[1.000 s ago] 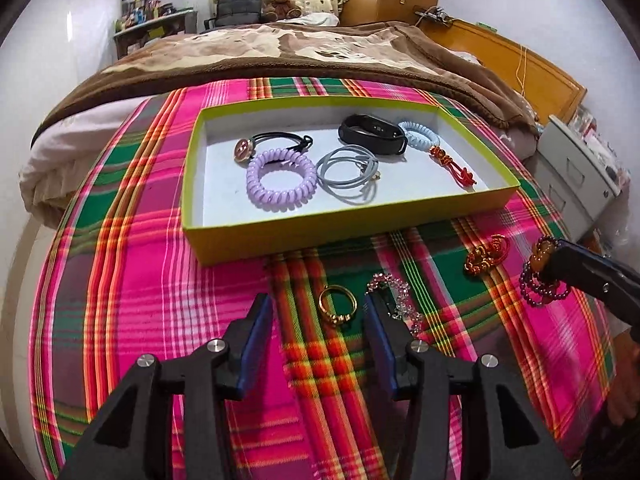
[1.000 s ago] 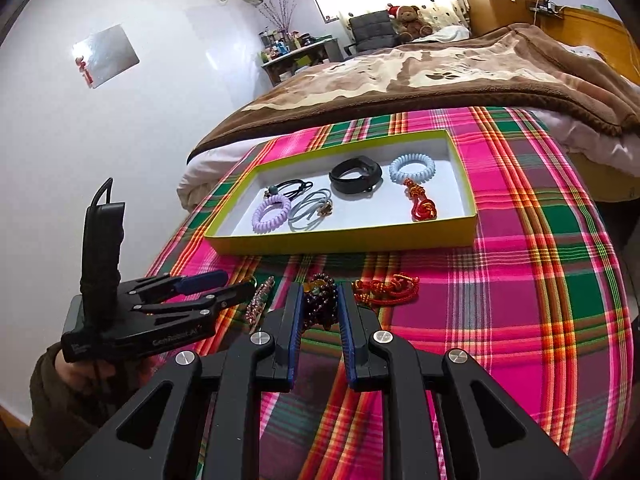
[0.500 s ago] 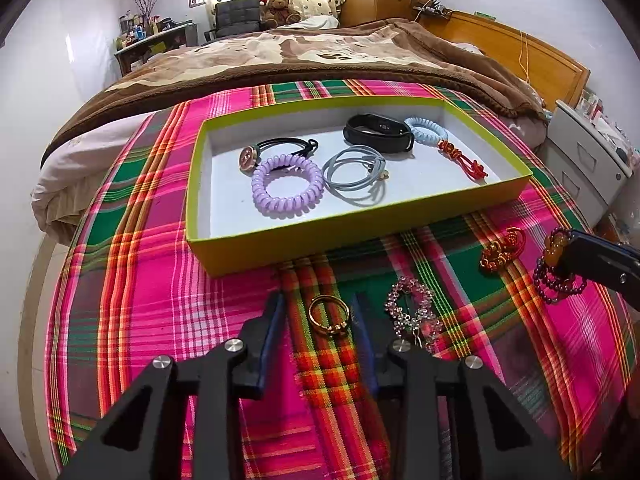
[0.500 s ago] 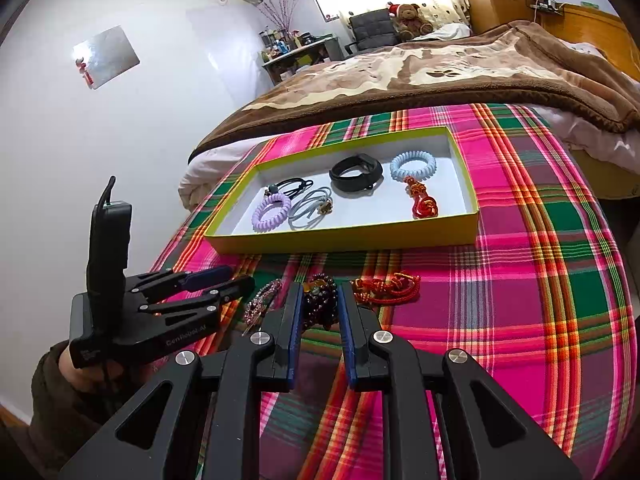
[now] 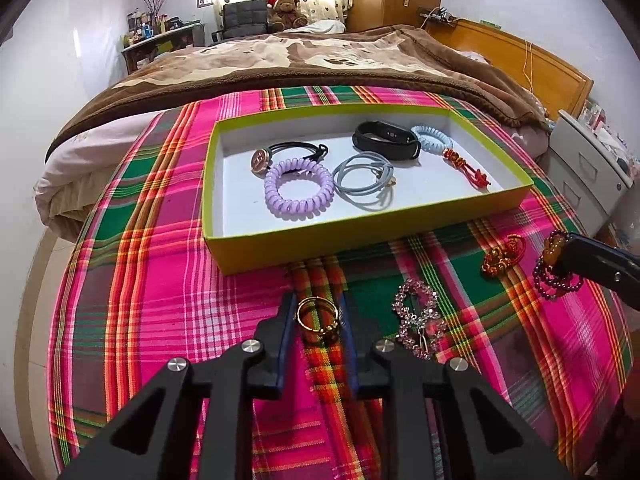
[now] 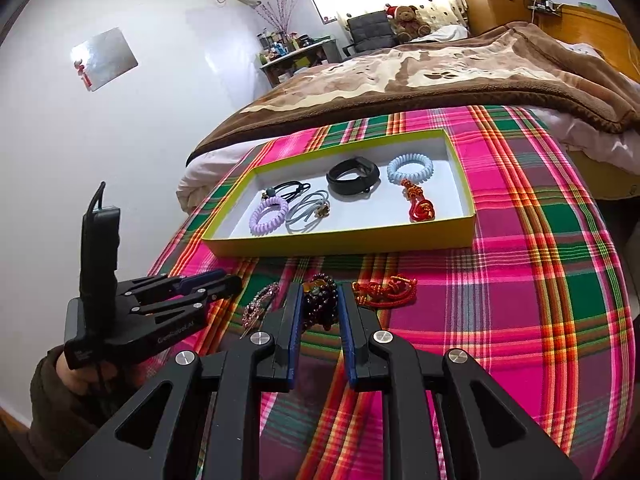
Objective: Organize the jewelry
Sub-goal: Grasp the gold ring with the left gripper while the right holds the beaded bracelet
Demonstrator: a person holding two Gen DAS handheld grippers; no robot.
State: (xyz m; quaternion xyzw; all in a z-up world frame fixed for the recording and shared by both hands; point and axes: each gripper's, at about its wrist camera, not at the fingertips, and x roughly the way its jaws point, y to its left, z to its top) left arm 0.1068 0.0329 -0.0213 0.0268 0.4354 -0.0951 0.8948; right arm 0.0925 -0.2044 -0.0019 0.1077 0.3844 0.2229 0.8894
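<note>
A small gold ring [image 5: 318, 316] lies on the plaid cloth between the fingers of my left gripper [image 5: 318, 300]. Its jaws are closing and the blue pads meet the ring's sides. From the right wrist view the left gripper [image 6: 228, 284] sits low at the left, held by a hand in a dark sleeve. My right gripper [image 6: 319, 292] is shut on a dark purple beaded bracelet [image 6: 320, 304] that rests on the cloth. The left wrist view shows that right gripper [image 5: 568, 252] and the beaded bracelet [image 5: 556, 284] at the right edge. The yellow-green tray [image 5: 360, 236] stands just beyond.
A pink rhinestone piece [image 5: 418, 320] and an orange-red knotted bracelet [image 5: 502, 258] lie loose on the cloth between the grippers. The tray holds a purple spiral tie [image 5: 298, 188], grey ties [image 5: 364, 178], a black band [image 5: 386, 140], a blue spiral and a red knot. A brown blanket lies behind, a nightstand [image 5: 588, 176] right.
The left gripper's jaws have come in from wide apart to the sides of the gold ring, and it has edged towards the ring. The right gripper has stayed still on the beaded bracelet.
</note>
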